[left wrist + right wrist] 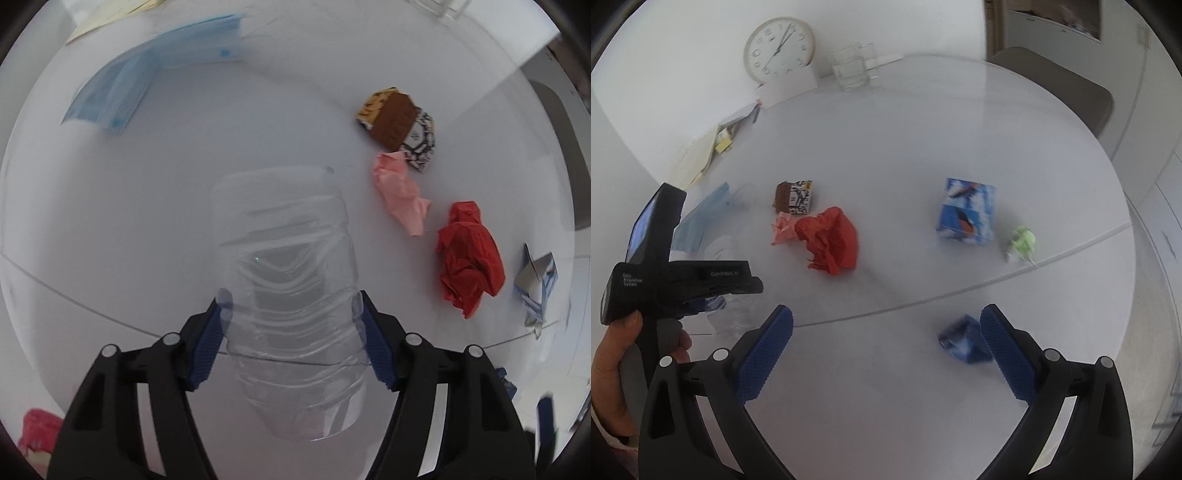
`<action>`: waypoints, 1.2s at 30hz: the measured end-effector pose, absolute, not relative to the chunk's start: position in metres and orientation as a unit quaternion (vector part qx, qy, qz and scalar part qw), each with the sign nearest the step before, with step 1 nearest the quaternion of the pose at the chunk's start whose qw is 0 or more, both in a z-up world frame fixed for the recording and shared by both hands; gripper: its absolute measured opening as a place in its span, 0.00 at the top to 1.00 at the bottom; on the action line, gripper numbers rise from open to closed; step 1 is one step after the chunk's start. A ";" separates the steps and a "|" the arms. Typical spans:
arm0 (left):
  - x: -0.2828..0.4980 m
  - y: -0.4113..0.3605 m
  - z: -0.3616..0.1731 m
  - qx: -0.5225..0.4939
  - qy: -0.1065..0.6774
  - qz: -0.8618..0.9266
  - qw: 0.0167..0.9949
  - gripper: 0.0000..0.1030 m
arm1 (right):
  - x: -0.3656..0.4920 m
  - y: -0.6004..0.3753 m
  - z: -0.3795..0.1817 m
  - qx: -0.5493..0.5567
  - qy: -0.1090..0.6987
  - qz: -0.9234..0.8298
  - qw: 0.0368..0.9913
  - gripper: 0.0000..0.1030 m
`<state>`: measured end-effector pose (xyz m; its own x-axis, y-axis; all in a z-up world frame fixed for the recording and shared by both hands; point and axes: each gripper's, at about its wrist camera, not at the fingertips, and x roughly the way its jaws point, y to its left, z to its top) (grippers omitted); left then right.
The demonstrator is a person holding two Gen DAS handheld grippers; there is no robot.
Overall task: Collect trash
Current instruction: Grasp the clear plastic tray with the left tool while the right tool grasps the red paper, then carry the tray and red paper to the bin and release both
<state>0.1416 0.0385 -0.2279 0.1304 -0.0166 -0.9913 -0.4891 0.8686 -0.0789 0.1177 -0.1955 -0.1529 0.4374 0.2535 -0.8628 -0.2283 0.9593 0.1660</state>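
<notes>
Two grippers worked above a white table: left gripper pinching a clear bottle, right gripper spread, wall clock beyond.

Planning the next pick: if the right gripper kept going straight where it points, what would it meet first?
Probably bare white table: nothing lies between the right gripper fingers. The small blue wrapper sits just inside the right-hand finger; depth is unclear.

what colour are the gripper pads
Blue, ribbed pads; clearest in the right wrist view.

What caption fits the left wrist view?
Left claw closed around a clear plastic bottle on a white table strewn with crumpled paper.
</notes>
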 end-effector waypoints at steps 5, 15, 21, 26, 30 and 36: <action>0.139 0.038 -0.214 -0.162 0.629 0.130 0.749 0.38 | 0.148 -0.167 -0.167 -0.016 0.522 0.185 0.833 0.02; 0.106 0.052 -0.159 -0.078 0.573 0.117 0.808 0.38 | 0.194 -0.105 -0.212 -0.096 0.545 0.228 0.801 0.10; 0.092 0.054 -0.153 -0.056 0.561 0.108 0.819 0.38 | 0.204 -0.107 -0.223 -0.072 0.570 0.218 0.789 0.67; 0.098 0.066 -0.136 -0.036 0.549 0.087 0.831 0.37 | 0.198 -0.128 -0.208 -0.013 0.570 0.202 0.796 0.74; 0.091 0.049 -0.120 0.000 0.528 0.044 0.848 0.37 | 0.177 -0.144 -0.187 0.015 0.560 0.185 0.808 0.74; 0.080 0.020 -0.100 0.032 0.516 -0.055 0.855 0.37 | 0.112 -0.175 -0.149 0.049 0.538 0.120 0.833 0.74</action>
<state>0.0796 0.0201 -0.1000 0.4624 -0.0610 -0.8846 0.1265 0.9920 -0.0023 0.1117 -0.1754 -0.1493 0.3931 0.2532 -0.8840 -0.1473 0.9663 0.2112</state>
